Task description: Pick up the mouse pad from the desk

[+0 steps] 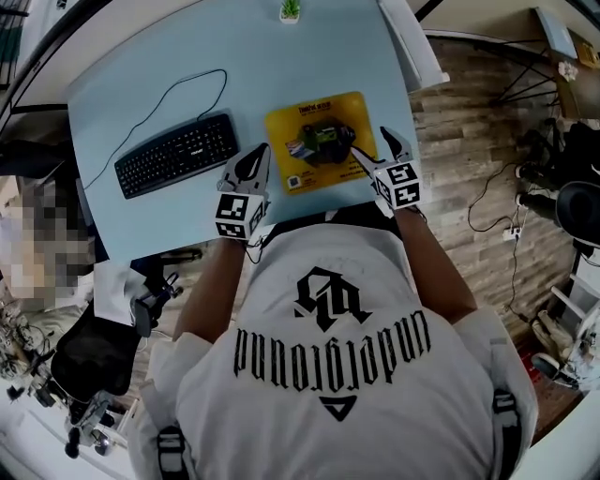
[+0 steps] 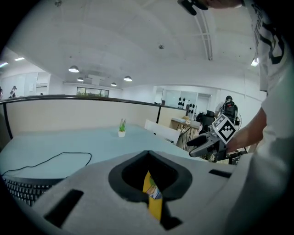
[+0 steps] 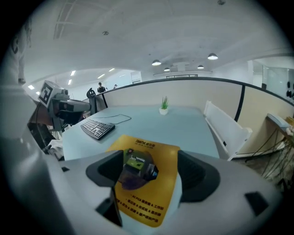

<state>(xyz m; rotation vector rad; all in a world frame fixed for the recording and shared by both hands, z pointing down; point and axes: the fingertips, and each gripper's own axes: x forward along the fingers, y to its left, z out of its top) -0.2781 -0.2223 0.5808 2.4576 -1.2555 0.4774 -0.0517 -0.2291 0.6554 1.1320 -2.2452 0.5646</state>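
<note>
The yellow mouse pad (image 1: 319, 139) with a dark printed picture lies flat on the light blue desk (image 1: 187, 84). My right gripper (image 1: 377, 152) hovers at the pad's right near edge, jaws open wide. In the right gripper view the pad (image 3: 147, 193) lies below and between those jaws (image 3: 149, 174). My left gripper (image 1: 255, 167) sits just off the pad's left edge with its jaws shut. In the left gripper view only a yellow sliver of the pad (image 2: 154, 199) shows through the slit of that gripper (image 2: 149, 183). Nothing is held.
A black keyboard (image 1: 178, 155) with a looping cable lies left of the pad. A small potted plant (image 1: 290, 9) stands at the desk's far edge. A white chair (image 3: 227, 126) stands off the desk's right side, and wood floor with cables lies beyond.
</note>
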